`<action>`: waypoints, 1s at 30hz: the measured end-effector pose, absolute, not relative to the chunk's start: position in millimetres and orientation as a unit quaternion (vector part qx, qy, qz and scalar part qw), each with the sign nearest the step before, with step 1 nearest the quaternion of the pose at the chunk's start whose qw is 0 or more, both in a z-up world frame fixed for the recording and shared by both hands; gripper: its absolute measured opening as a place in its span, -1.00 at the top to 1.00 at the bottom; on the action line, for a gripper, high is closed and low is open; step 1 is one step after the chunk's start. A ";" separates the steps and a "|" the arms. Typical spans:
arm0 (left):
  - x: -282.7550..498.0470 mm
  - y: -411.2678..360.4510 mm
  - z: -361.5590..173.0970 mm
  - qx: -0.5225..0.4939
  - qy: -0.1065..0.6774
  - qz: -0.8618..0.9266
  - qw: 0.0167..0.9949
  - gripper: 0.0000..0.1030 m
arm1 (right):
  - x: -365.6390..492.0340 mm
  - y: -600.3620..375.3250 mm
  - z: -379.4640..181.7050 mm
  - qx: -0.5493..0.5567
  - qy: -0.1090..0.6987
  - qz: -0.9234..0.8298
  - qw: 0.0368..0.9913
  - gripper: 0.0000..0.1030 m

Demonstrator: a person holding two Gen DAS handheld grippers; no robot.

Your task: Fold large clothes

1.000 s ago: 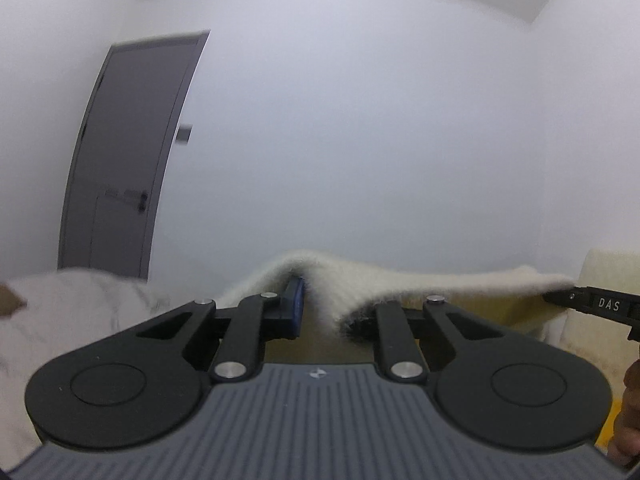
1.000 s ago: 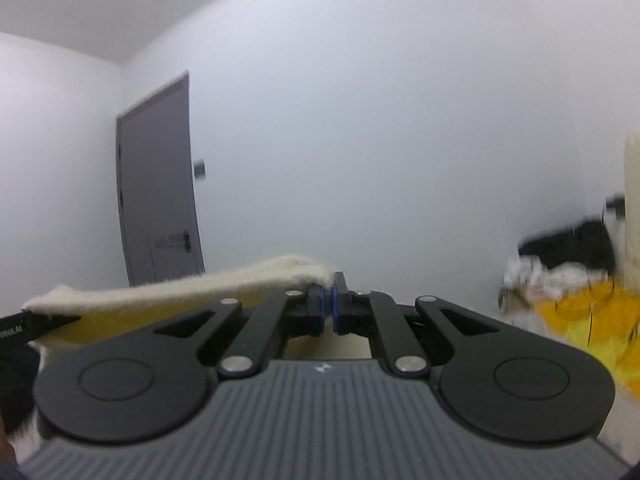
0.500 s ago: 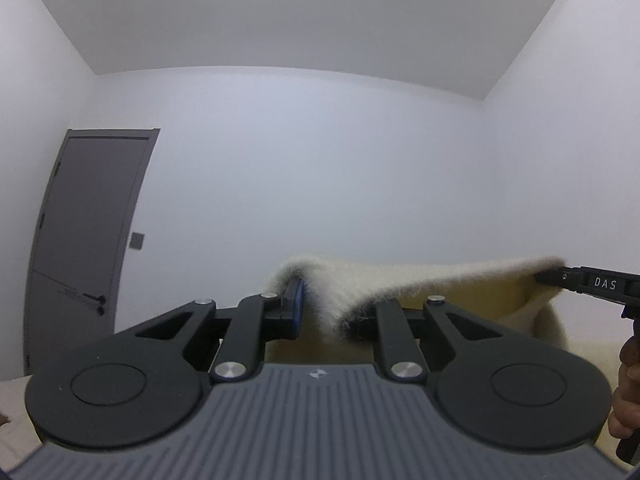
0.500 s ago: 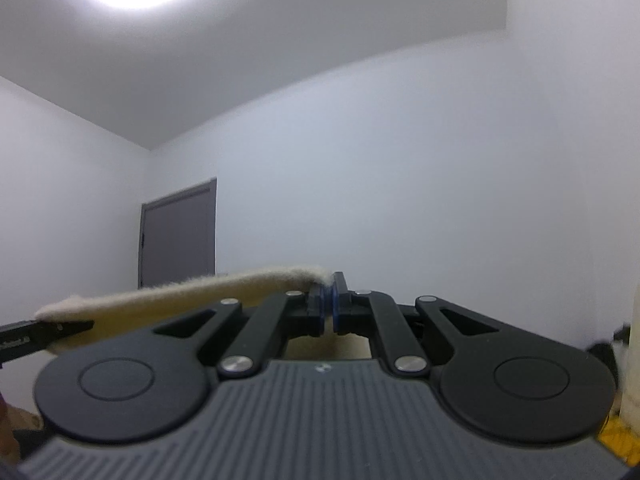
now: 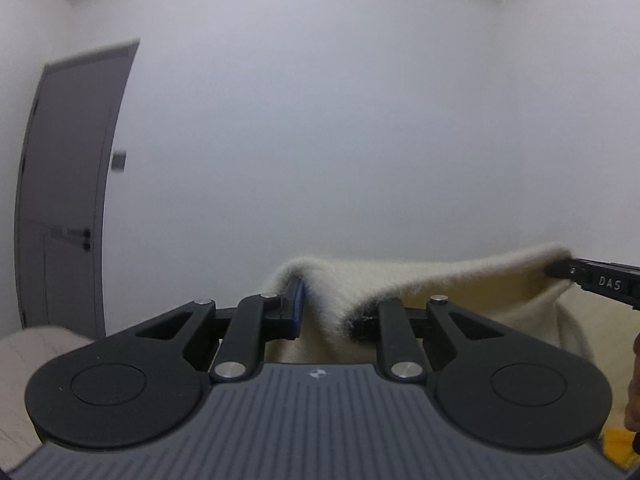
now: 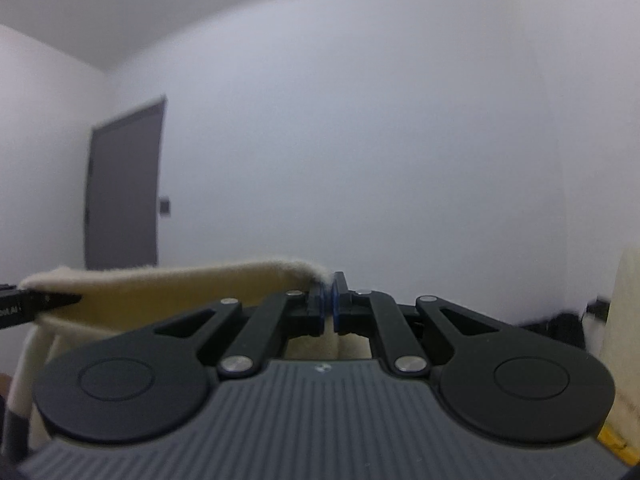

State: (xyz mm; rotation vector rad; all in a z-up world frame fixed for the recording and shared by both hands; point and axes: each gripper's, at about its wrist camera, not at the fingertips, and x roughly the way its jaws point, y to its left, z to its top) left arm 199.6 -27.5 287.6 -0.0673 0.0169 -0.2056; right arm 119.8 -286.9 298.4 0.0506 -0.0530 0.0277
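A cream fuzzy garment (image 5: 460, 288) hangs in the air, its top edge stretched between both grippers. My left gripper (image 5: 328, 308) is shut on a thick fold of that edge, which bulges over the blue pad (image 5: 297, 300). The tip of my right gripper (image 5: 592, 280) shows at the far right, pinching the other end. In the right wrist view my right gripper (image 6: 330, 300) is shut on a thin corner of the garment (image 6: 160, 284). From there the edge runs left to the left gripper's tip (image 6: 40, 304). Most of the garment hangs below, hidden.
A grey door (image 5: 68, 184) stands in the white wall ahead on the left, also seen as the door (image 6: 124, 188). A pale marbled surface (image 5: 24, 360) lies low at the left. Yellow cloth (image 5: 616, 444) and dark items (image 6: 560, 328) sit low at the right.
Both grippers have risen with the garment's edge still stretched between them. The pale surface on the left and the pile on the right have dropped lower in view.
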 end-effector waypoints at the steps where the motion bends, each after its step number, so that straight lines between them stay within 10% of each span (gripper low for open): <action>1: 222.0 -27.3 276.5 -0.036 0.020 -0.098 0.994 0.57 | 139.2 -285.6 286.8 0.027 -0.016 0.014 0.999 0.88; 16: 523.5 -4.3 -16.9 -0.080 0.201 -0.043 0.975 0.44 | 430.1 -246.7 10.5 0.033 0.150 0.007 0.988 0.88; 30: 609.0 21.5 -137.8 -0.086 0.322 -0.043 0.942 0.34 | 508.8 -211.1 -84.6 0.025 0.279 0.041 0.959 0.83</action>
